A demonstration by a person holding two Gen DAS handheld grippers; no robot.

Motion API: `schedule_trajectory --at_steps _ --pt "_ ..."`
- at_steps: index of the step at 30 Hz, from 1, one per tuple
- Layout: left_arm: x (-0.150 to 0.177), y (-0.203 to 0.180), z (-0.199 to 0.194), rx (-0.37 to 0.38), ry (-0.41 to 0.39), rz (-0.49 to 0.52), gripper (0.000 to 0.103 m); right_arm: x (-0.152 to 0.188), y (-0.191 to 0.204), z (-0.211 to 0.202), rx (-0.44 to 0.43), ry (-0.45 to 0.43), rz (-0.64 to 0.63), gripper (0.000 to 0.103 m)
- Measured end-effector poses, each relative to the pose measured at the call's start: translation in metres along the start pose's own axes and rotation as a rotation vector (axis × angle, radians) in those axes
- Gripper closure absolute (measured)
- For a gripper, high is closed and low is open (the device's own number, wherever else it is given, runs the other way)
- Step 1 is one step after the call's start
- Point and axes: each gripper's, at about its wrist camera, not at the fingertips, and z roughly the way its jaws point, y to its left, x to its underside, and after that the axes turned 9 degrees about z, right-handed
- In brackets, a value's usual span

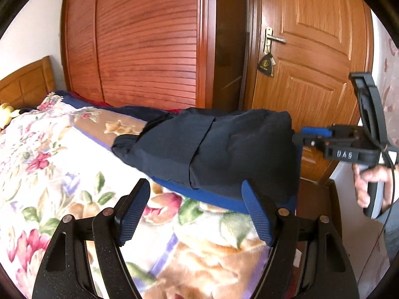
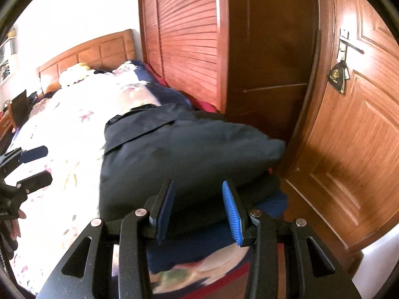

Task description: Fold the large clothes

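1. While a dark navy garment (image 1: pixel 212 147) lies folded in a thick bundle at the foot corner of the bed, the left gripper (image 1: pixel 194 214) hovers just short of the bundle's near edge, its blue-padded fingers (image 1: pixel 131 218) spread wide with nothing between them.
2. The bundle rests on a blue layer (image 1: pixel 214 196) that shows as a strip under the garment's near edge, and that layer sits on the floral blanket (image 1: pixel 49 154) covering the bed.
3. Seen from the left wrist camera, the right gripper (image 1: pixel 309 135) comes in from the garment's right side, its blue tips right at the edge of the cloth; a hand (image 1: pixel 371 184) grips its handle.
4. In the right wrist view, the right gripper (image 2: pixel 197 211) has its fingers (image 2: pixel 232 214) partly apart over the near edge of the garment (image 2: pixel 179 149); whether the pads touch the cloth cannot be told, and none of it is pinched between them.
5. In that same view the left gripper (image 2: pixel 33 167) stands off to the garment's left, fingers apart above the blanket (image 2: pixel 62 129).
6. Beyond the garment stand a slatted wardrobe (image 1: pixel 149 39) and, to its right, a wooden door (image 1: pixel 311 49) with a metal handle (image 1: pixel 274 38) from which a dark tag hangs.
7. A wooden headboard (image 2: pixel 87 52) rises at the far end of the bed from the garment.
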Motion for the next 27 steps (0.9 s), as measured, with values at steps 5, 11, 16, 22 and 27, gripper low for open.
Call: schedule_trajectory --at_steps 5,11,16,22,27 --pt "0.009 -0.002 -0.025 -0.051 0.004 -0.014 0.026 0.017 0.021 -0.031 0.007 -0.027 -0.006 0.051" --pt "0.021 -0.007 -0.044 -0.088 0.007 -0.052 0.026 0.048 0.041 -0.057 0.047 -0.05 0.015 0.028" --pt "0.039 -0.01 -0.064 -0.111 0.023 -0.086 0.026 0.073 0.058 -0.073 0.066 -0.05 0.029 0.028" --pt "0.066 -0.011 -0.094 -0.14 0.028 -0.11 0.026 0.094 0.081 -0.089 0.046 -0.046 0.034 0.028" --pt "0.089 -0.009 -0.125 -0.198 0.043 -0.131 0.026 0.106 0.114 -0.105 -0.009 -0.052 -0.001 0.028"
